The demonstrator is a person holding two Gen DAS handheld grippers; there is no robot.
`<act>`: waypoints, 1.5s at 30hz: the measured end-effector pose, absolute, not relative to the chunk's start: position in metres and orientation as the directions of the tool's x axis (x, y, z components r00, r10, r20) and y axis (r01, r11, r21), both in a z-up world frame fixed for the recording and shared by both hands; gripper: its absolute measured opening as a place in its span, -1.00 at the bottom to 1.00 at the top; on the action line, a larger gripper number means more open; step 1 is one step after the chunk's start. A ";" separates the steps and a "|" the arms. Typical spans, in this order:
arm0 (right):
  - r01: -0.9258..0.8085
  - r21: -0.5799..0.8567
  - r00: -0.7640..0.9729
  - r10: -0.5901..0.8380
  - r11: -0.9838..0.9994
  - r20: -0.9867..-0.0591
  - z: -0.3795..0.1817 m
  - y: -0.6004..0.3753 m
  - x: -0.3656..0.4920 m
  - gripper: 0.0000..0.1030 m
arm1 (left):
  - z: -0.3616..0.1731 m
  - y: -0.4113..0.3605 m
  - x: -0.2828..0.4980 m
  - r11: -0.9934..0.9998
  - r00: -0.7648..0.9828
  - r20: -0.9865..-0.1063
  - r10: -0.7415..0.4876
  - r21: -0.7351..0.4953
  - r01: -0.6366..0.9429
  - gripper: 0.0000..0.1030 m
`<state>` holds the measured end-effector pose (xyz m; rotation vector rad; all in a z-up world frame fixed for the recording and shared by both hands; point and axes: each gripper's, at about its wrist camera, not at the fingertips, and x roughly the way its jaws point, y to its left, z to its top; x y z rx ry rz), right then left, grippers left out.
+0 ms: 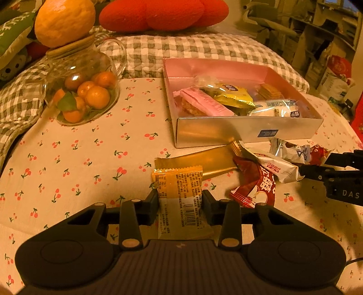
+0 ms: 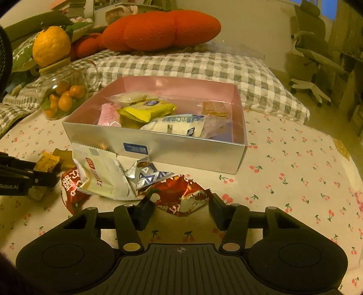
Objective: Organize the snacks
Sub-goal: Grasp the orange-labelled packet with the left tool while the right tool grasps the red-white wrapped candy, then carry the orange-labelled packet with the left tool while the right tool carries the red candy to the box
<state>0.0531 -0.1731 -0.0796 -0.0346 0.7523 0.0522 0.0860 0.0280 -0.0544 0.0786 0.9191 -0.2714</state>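
Observation:
A silver box with a pink inside [image 1: 226,133] [image 2: 172,147] holds several wrapped snacks. My left gripper [image 1: 180,202] is shut on a yellow snack packet [image 1: 179,192], also seen at the left in the right wrist view [image 2: 46,162]. A long gold bar wrapper [image 1: 204,162] lies behind it. Loose snacks lie in front of the box: a red packet [image 1: 256,183], a white packet [image 2: 102,179], a silver-blue packet [image 2: 149,175]. My right gripper [image 2: 180,206] is open around a crumpled red packet [image 2: 179,197]; it also shows in the left wrist view [image 1: 301,170].
A glass jar of small oranges [image 1: 84,90] [image 2: 61,95] with a big orange on its lid stands at the back left. Red cushions [image 1: 163,13] and a checked quilt [image 2: 192,65] lie behind the box. The cherry-print cloth [image 2: 295,170] covers the surface.

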 end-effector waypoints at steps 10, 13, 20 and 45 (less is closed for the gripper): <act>-0.032 0.031 0.714 0.044 0.999 -0.699 -0.069 -0.179 0.050 -0.11 | -0.050 0.032 0.084 0.967 0.556 -0.805 -0.207 -0.080 0.244 -0.29; -0.023 0.040 0.708 0.045 0.999 -0.705 -0.066 -0.181 0.048 -0.12 | -0.048 0.033 0.083 0.967 0.550 -0.808 -0.211 -0.090 0.239 -0.29; 0.001 0.082 0.703 0.057 0.997 -0.708 -0.055 -0.187 0.043 -0.12 | -0.042 0.036 0.079 0.967 0.544 -0.809 -0.224 -0.116 0.226 -0.29; 0.008 0.205 0.690 0.143 0.979 -0.710 -0.014 -0.189 0.024 -0.12 | -0.014 0.039 0.065 0.952 0.553 -0.779 -0.296 -0.192 0.239 -0.30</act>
